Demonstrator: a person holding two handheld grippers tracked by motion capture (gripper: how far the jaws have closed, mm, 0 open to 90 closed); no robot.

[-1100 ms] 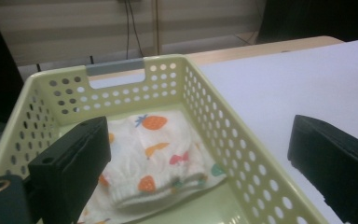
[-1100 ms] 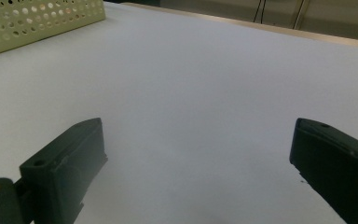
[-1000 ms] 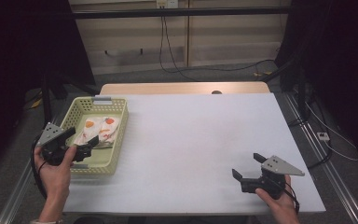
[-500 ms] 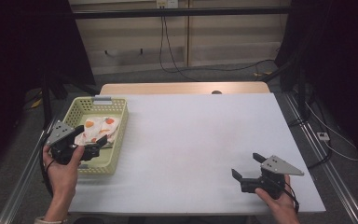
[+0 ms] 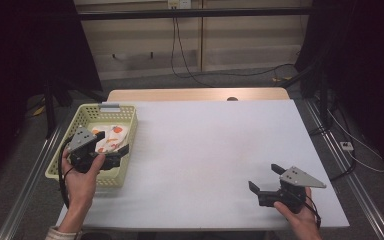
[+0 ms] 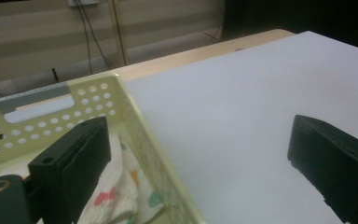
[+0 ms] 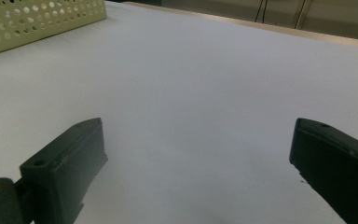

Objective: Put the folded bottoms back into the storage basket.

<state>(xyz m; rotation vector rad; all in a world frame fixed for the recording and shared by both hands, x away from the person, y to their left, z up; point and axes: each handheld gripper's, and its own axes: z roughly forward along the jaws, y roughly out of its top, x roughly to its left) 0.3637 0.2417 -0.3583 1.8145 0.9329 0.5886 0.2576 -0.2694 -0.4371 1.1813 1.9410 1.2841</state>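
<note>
A pale yellow-green perforated basket [image 5: 87, 112] stands at the table's left edge and holds a white cloth with orange and green prints [image 5: 111, 137]. My left gripper [image 5: 120, 156] is open over the basket's near right side. In the left gripper view [image 6: 200, 154] its jaws straddle the basket's right rim [image 6: 135, 102]: one jaw is above the cloth [image 6: 121, 196], the other above the white tabletop. My right gripper [image 5: 264, 176] is open and empty low over the table's near right part, and in the right gripper view [image 7: 198, 158] only bare tabletop lies between its jaws.
The white table [image 5: 210, 145] spreads between the two grippers. A wooden strip [image 5: 195, 95] runs along its far edge. Metal rails flank both sides, with cables on the floor behind. The basket's corner [image 7: 37, 18] appears far off in the right gripper view.
My left gripper has shifted to the right, from over the basket's middle to across its right rim. The right gripper has stayed put.
</note>
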